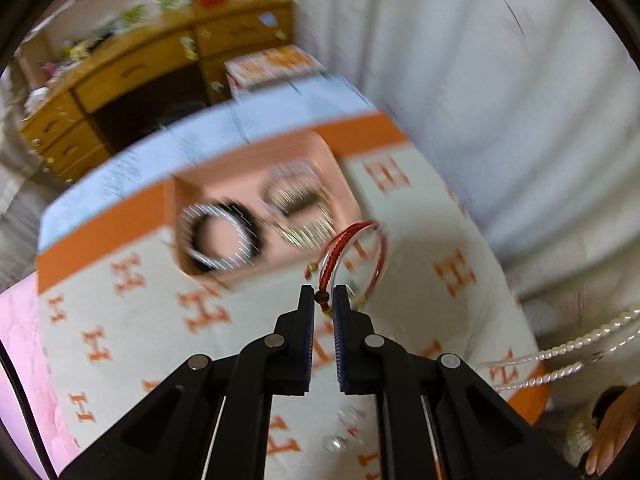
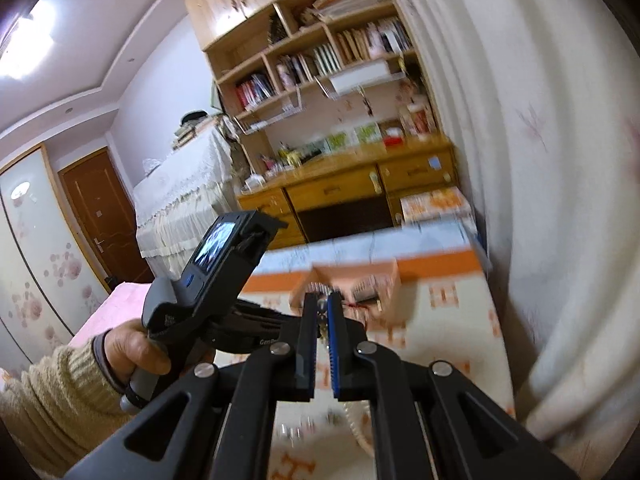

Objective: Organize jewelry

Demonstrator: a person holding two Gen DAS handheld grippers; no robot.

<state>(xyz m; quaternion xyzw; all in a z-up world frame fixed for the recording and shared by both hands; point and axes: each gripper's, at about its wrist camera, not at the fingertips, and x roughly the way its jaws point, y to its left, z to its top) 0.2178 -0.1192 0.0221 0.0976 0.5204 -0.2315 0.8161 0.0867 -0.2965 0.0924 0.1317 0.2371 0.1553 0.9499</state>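
One orange-patterned cloth covers the surface near white curtains.

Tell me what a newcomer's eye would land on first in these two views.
First, the red cord bracelet pinched at its beads by the left gripper, hanging above the orange-patterned white cloth. Just behind it sits the pink tray with a dark ring bracelet and blurred silvery pieces inside. In the right wrist view, the right gripper is shut on something small and metallic, while a pearl strand trails at the left view's right edge.
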